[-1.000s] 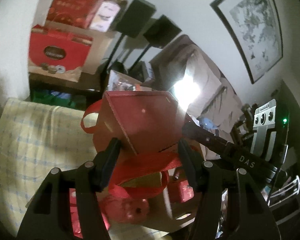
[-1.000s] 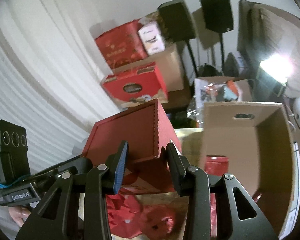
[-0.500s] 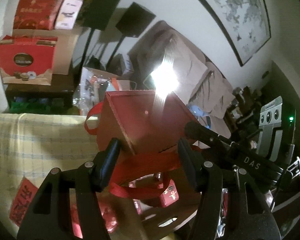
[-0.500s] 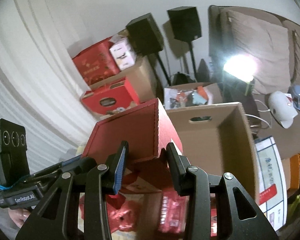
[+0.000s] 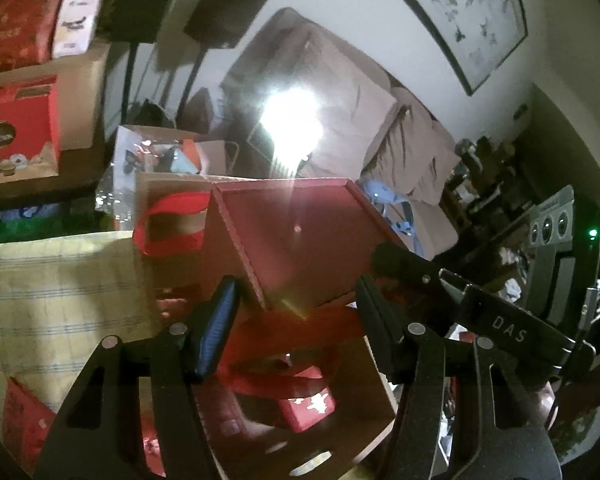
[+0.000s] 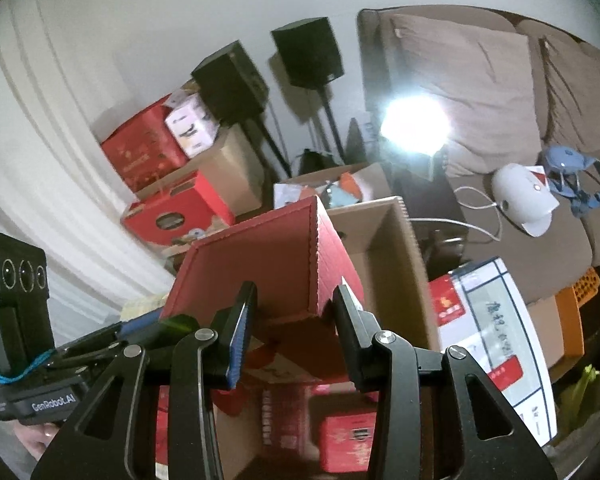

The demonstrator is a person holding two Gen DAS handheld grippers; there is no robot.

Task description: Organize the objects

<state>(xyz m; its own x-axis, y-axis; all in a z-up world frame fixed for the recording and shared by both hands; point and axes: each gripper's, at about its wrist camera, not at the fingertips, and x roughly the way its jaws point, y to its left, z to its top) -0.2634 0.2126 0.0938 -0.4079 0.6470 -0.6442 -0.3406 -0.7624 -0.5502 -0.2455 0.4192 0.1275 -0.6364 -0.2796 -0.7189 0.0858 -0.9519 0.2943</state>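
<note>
Red corrugated gift box (image 5: 300, 240) sits mid-frame, gripped by both grippers. Left gripper (image 5: 296, 320) jaws clamp its ribbon side; right gripper (image 6: 294, 320) jaws pinch a corner above the open cardboard box (image 6: 396, 280).

Red gift box (image 5: 300, 240) now hangs over the open cardboard carton (image 6: 392, 264) — carried sideways off the checked cloth (image 5: 60, 300)

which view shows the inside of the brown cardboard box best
The right wrist view: the cardboard box stands open beyond the held red box, with its inner walls and the red packets at its bottom visible. The left wrist view shows only its near wall and part of its floor, under the red box.
</note>
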